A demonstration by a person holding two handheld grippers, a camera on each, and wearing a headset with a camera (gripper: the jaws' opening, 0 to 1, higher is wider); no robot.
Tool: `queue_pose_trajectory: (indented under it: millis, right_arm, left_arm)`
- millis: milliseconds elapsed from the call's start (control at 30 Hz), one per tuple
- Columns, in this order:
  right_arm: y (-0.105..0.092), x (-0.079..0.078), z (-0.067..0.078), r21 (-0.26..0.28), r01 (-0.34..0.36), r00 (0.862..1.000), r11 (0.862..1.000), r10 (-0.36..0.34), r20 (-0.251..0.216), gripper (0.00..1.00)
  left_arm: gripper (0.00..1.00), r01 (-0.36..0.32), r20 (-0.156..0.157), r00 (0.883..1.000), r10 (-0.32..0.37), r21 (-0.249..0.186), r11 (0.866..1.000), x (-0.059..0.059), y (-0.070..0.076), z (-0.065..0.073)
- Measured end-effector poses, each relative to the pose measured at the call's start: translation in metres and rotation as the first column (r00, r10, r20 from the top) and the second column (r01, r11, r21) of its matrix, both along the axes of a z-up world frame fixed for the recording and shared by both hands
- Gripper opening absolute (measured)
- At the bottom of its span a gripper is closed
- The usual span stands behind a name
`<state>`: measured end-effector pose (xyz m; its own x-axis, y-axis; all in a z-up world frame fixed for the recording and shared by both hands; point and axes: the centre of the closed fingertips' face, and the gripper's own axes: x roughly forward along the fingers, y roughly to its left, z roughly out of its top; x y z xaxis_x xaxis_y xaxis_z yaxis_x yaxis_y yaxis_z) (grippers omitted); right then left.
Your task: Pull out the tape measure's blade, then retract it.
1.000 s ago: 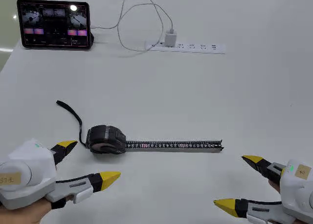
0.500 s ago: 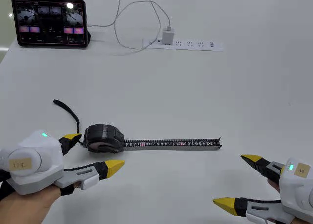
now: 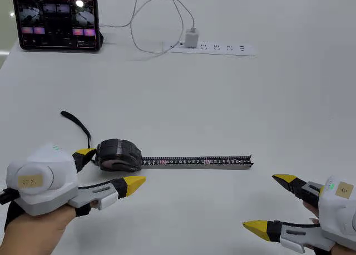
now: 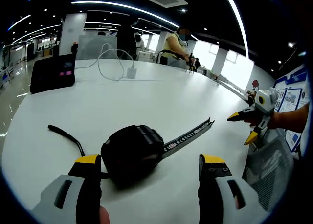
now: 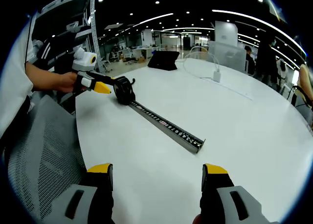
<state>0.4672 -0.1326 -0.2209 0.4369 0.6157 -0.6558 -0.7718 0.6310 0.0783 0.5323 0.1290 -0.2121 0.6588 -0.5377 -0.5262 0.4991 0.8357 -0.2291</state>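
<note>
Both gape open: left gripper (image 3: 110, 166) brackets the hard, likely hefty tape measure (image 3: 117, 156) case, the best hold; right gripper (image 3: 270, 202) hovers off its springy blade (image 3: 197, 162).

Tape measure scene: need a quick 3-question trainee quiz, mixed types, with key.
1. True or false: the blade is fully inside the case.
2. Which is closest to the case? A) left hand-held gripper B) tablet C) power strip
3. Fill in: the right hand-held gripper has its jaws ____.

Key: 1 false, the blade lies pulled out. 2 A. 3 open.
</note>
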Motion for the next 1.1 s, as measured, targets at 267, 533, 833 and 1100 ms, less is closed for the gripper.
queue_pose_trajectory:
  millis: [267, 533, 833, 1100]
  right_arm:
    - [0.0, 0.003, 0.0, -0.007, -0.01, 1.0, 1.0, 0.01, 0.002, 0.71]
    - [-0.001, 0.01, 0.001, -0.012, -0.015, 1.0, 1.0, 0.015, 0.006, 0.7]
    - [-0.004, 0.019, 0.0, -0.024, -0.028, 1.0, 0.999, 0.028, 0.011, 0.69]
    - [-0.005, 0.027, 0.0, -0.034, -0.043, 0.999, 0.999, 0.043, 0.014, 0.68]
  left_arm:
    - [0.79, -0.019, 0.002, 1.0, 0.019, 0.008, 1.0, 0.001, -0.001, -0.001]
    - [0.77, -0.066, 0.004, 0.998, 0.065, 0.027, 0.997, 0.005, -0.001, -0.003]
    - [0.78, -0.123, 0.017, 0.992, 0.122, 0.047, 0.991, 0.011, -0.001, -0.006]
    - [0.78, -0.185, 0.019, 0.983, 0.184, 0.062, 0.981, 0.016, -0.002, -0.009]
